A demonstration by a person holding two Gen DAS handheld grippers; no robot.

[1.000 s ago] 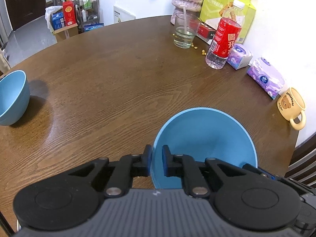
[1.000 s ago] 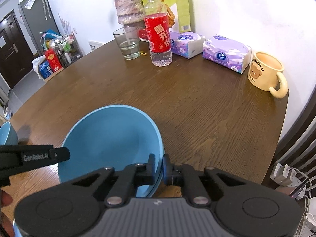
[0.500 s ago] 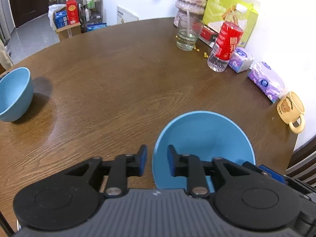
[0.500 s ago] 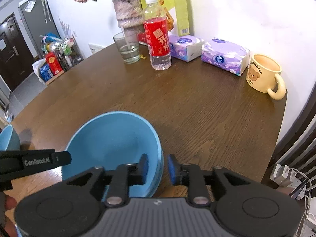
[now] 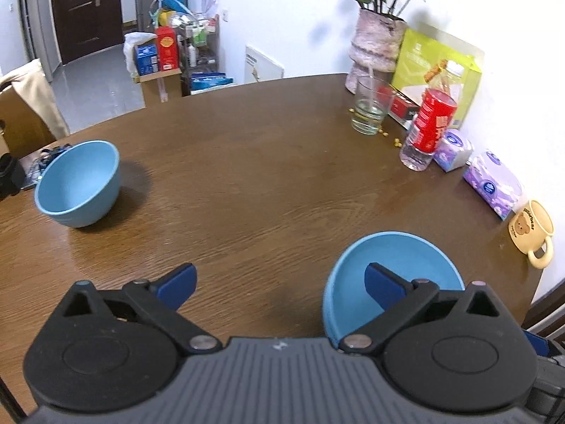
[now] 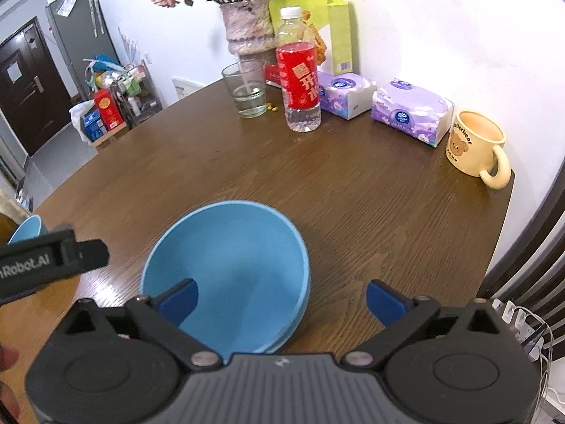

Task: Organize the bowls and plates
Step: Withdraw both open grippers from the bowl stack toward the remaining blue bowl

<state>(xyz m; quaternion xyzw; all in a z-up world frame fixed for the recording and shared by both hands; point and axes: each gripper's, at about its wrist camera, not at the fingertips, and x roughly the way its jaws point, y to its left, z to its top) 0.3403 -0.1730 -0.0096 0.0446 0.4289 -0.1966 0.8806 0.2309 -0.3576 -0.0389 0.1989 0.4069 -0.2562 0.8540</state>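
Observation:
A stack of shallow blue bowls sits on the brown round table near its front edge; it also shows in the left wrist view. A deeper blue bowl stands alone at the table's left side, and its rim shows in the right wrist view. My left gripper is open and empty, raised, with its right finger over the stack's left rim. My right gripper is open and empty, its jaws either side of the stack's right rim. The left gripper's body shows at the left of the right wrist view.
Along the wall at the back right stand a vase of flowers, a glass of water, a red-labelled bottle, two tissue packs, a green box and a yellow bear mug. A chair back stands at the right edge.
Both grippers were shut on the blue bowl's rim, left side and right side. Both have opened wide and drawn back and up; the bowl now rests on the table.

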